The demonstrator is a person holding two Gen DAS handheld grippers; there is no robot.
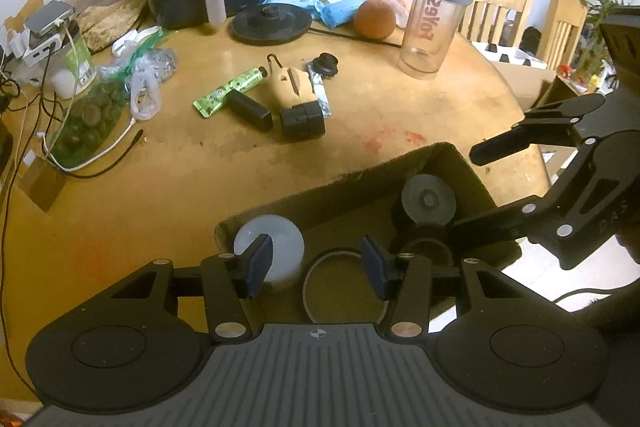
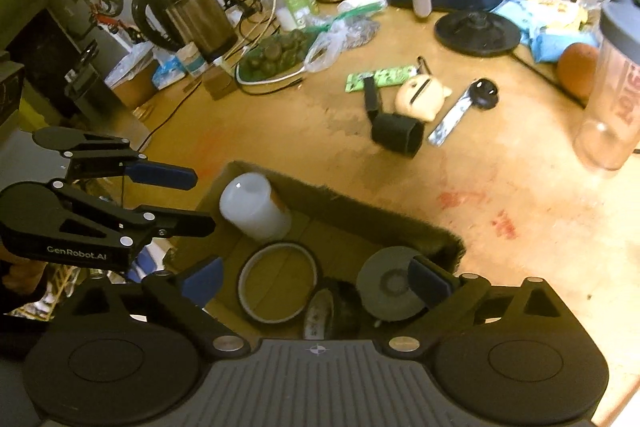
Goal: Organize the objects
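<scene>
Left wrist view: the left gripper (image 1: pixel 318 269) hangs over an open cardboard box (image 1: pixel 340 183) at the near edge of the tabletop (image 1: pixel 200 167). Its fingers (image 1: pixel 260 265) stand partly apart and grasp nothing. In the box a white jar (image 1: pixel 280 247) lies at the left, a tape ring (image 1: pixel 344 283) in the middle and a grey disc (image 1: pixel 428 203) at the right. The right gripper (image 1: pixel 500 163) reaches in from the right above the disc, its fingers spread. Farther out on the tabletop lie a green pouch (image 1: pixel 228 89), a black case (image 1: pixel 250 111), a cream holder (image 1: pixel 294 87), a black cap (image 1: pixel 326 65), an orange (image 1: pixel 374 19) and a shaker bottle (image 1: pixel 434 23).

Right wrist view: the right gripper (image 2: pixel 316 281) is over the same box (image 2: pixel 360 211), fingers (image 2: pixel 204 281) released wide and empty. The disc (image 2: pixel 386 283) sits just inside the right finger; whether they touch I cannot tell. The tape ring (image 2: pixel 278 281) lies between the fingers, below them, and the jar (image 2: pixel 252 207) stands tilted at the box's far left corner. The left gripper (image 2: pixel 196 199) shows at the left, fingers apart, empty. A kettle (image 2: pixel 188 11) stands at the far left of the tabletop (image 2: pixel 480 187).
</scene>
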